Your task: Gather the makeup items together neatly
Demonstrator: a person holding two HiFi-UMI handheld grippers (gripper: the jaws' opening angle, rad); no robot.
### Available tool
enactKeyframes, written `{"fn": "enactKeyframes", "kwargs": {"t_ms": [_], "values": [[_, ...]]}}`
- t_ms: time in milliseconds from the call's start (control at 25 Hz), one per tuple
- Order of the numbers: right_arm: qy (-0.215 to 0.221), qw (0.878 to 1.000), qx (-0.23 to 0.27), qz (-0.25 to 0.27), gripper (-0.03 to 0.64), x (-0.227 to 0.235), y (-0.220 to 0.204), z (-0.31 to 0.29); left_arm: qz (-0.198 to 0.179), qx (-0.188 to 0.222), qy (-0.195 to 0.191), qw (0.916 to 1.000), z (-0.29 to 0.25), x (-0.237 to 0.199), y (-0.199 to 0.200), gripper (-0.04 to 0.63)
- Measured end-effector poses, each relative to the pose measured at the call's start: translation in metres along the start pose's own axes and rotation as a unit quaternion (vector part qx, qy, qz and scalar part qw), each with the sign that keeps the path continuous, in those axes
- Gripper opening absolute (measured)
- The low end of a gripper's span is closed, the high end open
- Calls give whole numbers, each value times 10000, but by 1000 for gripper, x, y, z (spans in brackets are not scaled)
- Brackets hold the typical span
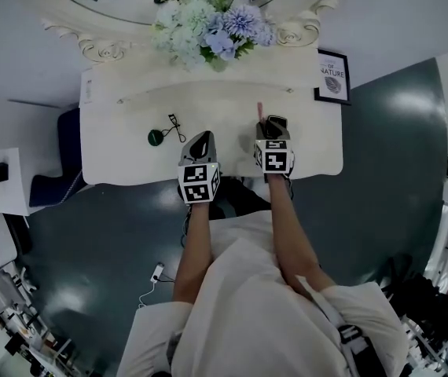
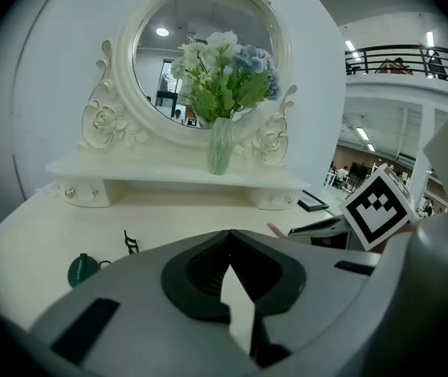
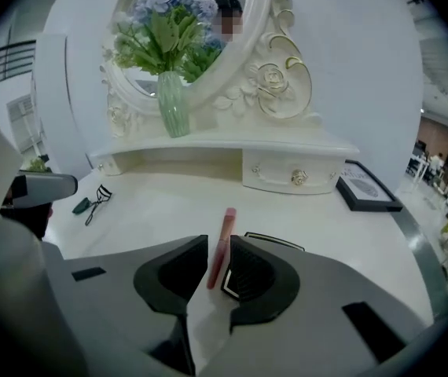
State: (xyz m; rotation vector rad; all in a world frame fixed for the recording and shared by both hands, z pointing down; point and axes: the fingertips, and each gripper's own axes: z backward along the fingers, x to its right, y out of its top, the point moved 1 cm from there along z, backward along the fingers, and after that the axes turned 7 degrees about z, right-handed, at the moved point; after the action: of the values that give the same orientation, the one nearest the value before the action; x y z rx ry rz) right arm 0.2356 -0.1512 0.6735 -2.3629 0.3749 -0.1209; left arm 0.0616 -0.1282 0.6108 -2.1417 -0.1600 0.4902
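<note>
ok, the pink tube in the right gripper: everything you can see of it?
The pink tube is a slim, straight stick, rose-pink and smooth, plastic by the look, with a rounded tip. The right gripper pinches its lower part between both pads. The upper part sticks out forward past the jaws, over the white table. Whether the tip touches the table cannot be told. No print is readable.

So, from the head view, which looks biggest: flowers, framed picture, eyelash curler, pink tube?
1. flowers
2. framed picture
3. eyelash curler and pink tube look alike; the tube is partly hidden by the right gripper.
</note>
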Motion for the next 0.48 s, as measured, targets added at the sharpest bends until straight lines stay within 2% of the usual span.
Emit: {"fn": "enactKeyframes", "kwargs": {"t_ms": [80,200,280,480], "values": [[-67,9996,-110,269,125,-3,3,-1,63,18,74,10000,2,-5,-1,15],[52,9982,-220,554,155,-18,11,-4,167,59,190,9997,6,-15,-3,14],[49,9982,-291,520,160,-24,11,-9,208,84,245,9994,9,-20,-4,14],[-537,9953,-400,693,190,-13,8,-8,315,157,401,9986,18,-36,-4,15]]}}
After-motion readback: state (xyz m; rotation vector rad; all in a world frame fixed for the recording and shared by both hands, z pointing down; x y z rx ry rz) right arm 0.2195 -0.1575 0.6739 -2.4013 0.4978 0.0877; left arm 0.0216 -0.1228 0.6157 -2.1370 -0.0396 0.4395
